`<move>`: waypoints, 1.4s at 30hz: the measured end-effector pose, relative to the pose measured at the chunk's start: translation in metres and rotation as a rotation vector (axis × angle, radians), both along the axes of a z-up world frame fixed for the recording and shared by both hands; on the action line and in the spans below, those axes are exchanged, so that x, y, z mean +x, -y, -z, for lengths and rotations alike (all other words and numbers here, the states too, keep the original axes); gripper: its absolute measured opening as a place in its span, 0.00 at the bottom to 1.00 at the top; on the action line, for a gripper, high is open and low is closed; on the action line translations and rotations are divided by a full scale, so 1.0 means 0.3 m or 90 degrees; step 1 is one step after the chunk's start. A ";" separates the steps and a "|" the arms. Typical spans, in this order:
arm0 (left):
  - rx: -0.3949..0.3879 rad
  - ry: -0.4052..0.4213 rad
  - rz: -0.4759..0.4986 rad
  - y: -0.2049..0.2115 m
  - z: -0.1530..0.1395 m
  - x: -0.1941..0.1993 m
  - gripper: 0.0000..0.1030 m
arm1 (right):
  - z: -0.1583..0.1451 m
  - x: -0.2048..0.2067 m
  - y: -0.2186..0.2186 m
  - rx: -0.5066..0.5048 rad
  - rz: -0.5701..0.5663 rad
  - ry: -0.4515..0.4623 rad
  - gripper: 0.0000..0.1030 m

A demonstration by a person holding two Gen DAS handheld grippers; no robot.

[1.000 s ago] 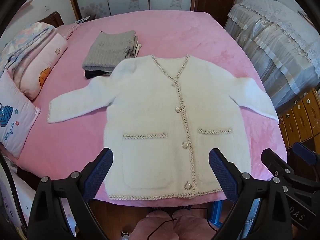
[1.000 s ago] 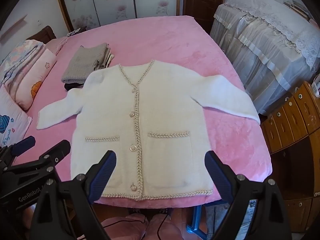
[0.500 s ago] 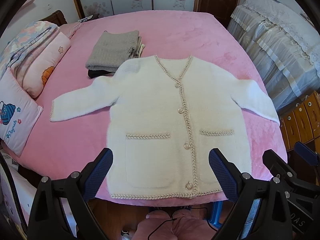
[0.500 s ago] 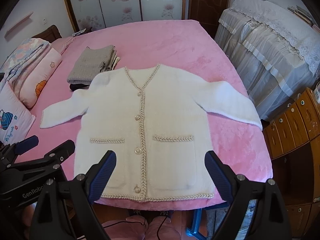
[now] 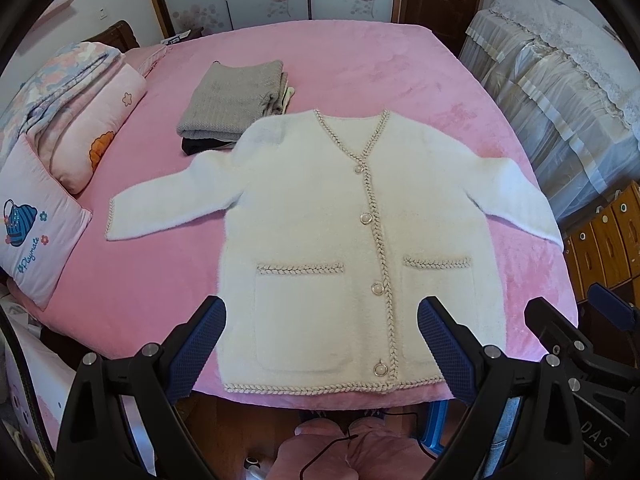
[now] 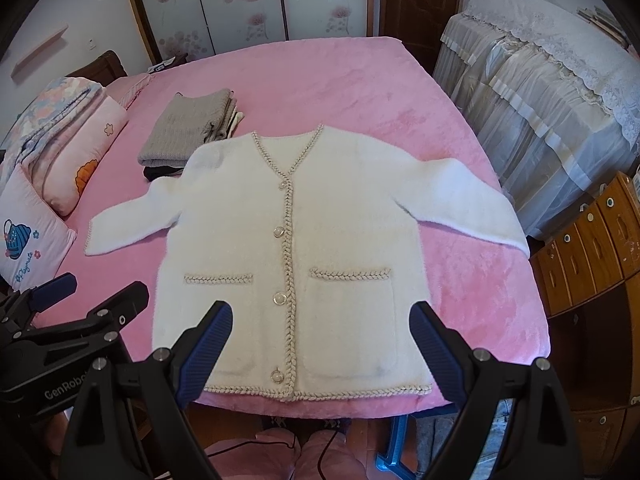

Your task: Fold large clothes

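A white fluffy cardigan [image 5: 344, 216] with braided beige trim and pearl buttons lies flat, front up, on the pink bed [image 5: 360, 68], both sleeves spread out; it also shows in the right wrist view [image 6: 320, 216]. Its hem lies at the bed's near edge. My left gripper [image 5: 320, 332] is open and empty, held above the hem. My right gripper [image 6: 320, 340] is open and empty, also above the hem. The right gripper's body shows at the lower right of the left wrist view [image 5: 580, 344]; the left gripper's body shows at the lower left of the right wrist view [image 6: 72, 320].
A folded grey sweater stack [image 5: 236, 100] lies beyond the cardigan's left shoulder. Pillows and a folded quilt [image 5: 68, 120] lie at the left. A lace-covered piece of furniture [image 5: 560, 92] and wooden drawers [image 5: 608, 236] stand at the right. Pink slippers [image 5: 352, 452] show below.
Both views have shifted slightly, so the cardigan sits a little lower and further right in each frame. The cardigan has not moved on the bed. Both grippers stay open.
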State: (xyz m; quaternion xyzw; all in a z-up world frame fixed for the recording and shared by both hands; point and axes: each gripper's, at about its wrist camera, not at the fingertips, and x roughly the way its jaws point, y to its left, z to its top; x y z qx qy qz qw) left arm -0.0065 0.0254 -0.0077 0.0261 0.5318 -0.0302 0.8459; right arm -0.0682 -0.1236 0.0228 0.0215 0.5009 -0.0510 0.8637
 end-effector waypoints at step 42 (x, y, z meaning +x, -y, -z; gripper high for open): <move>-0.019 0.011 0.020 -0.056 -0.017 0.027 0.93 | -0.019 -0.011 -0.063 -0.006 0.018 0.014 0.88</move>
